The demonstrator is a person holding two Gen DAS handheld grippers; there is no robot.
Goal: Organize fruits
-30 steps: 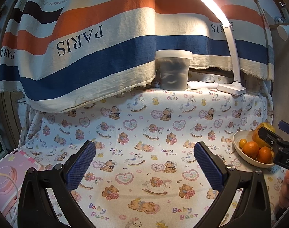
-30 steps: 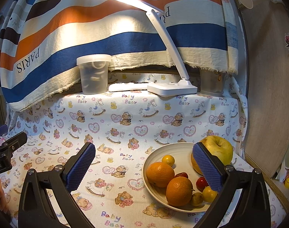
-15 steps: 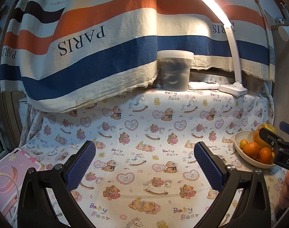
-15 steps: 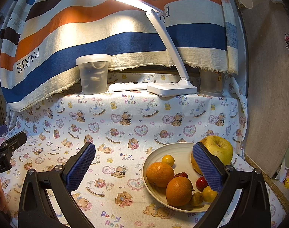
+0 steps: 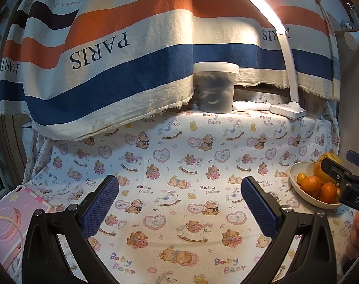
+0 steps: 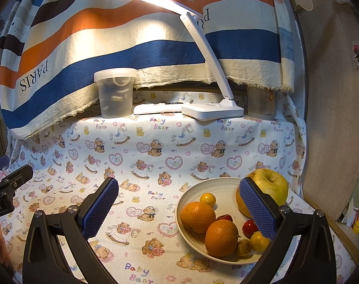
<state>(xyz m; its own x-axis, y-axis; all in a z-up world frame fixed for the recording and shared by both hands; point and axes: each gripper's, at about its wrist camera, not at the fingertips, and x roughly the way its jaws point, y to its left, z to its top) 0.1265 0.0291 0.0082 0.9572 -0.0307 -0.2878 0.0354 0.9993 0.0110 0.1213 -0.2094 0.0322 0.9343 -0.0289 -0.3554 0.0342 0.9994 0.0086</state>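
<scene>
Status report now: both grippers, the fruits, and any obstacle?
Left gripper open, empty. Right gripper open, empty, beside bowl. Oranges and apple in the bowl, untouched. No obstacle seen.

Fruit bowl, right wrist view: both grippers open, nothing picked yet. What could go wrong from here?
1. The fruit is crowded: the front orange appears to touch the other orange and small fruits, so the open right gripper may knock neighbours out of the bowl.
2. The big yellow apple sits at the far rim and could roll off.
3. The bowl sits on loose cloth and may slide when pushed.
</scene>
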